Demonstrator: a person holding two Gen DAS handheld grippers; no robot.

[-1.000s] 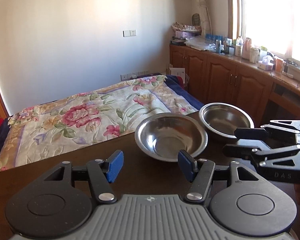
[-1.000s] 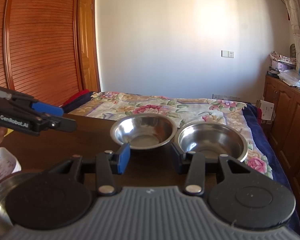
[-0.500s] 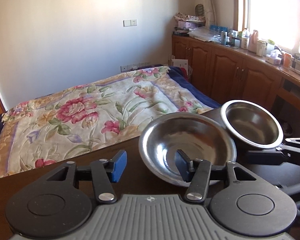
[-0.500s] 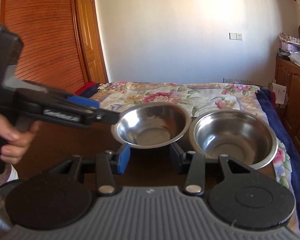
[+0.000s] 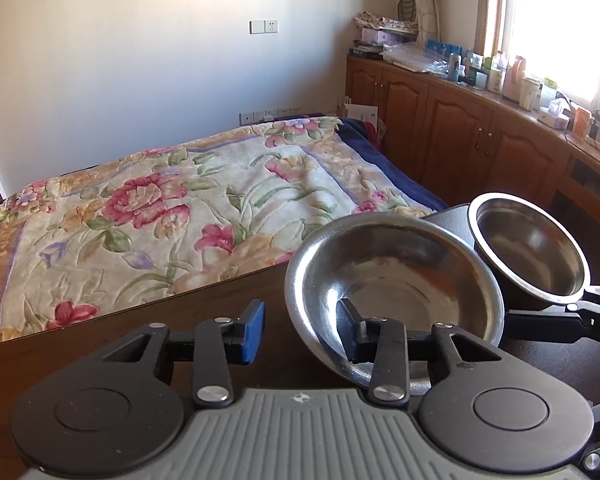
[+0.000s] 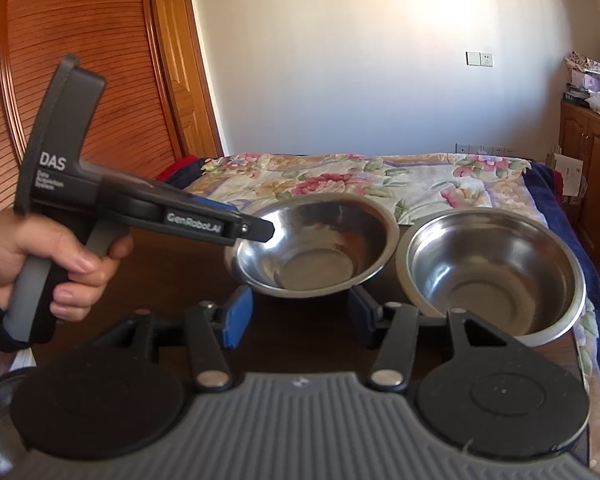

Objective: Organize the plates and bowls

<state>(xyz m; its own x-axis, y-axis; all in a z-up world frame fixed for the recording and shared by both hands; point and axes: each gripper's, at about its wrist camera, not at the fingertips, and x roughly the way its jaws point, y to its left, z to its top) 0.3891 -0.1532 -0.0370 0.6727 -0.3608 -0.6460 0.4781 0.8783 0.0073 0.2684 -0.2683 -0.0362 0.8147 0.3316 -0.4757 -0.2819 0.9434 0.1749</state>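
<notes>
2 steel bowls on the dark surface (image 6: 172, 264), both empty. Shallow bowl (image 5: 396, 280) sits just left of the deeper bowl (image 6: 492, 276), rims nearly touching. Left hand-held gripper (image 5: 300, 326) straddles the shallow bowl's near-left rim, 1 finger inside, 1 outside; jaws have just been closing, pads not visibly pressing. Right hand-held gripper (image 6: 296, 316), just short of the shallow bowl, released, jaws just opening. Floral bed (image 5: 160, 216) beyond the shallow bowl.

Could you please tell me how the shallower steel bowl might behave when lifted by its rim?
The shallower steel bowl looks rigid and probably light, being thin-walled. Its polished, flaring rim may slip in a pinch. Held at one edge, it would likely tilt.
</notes>
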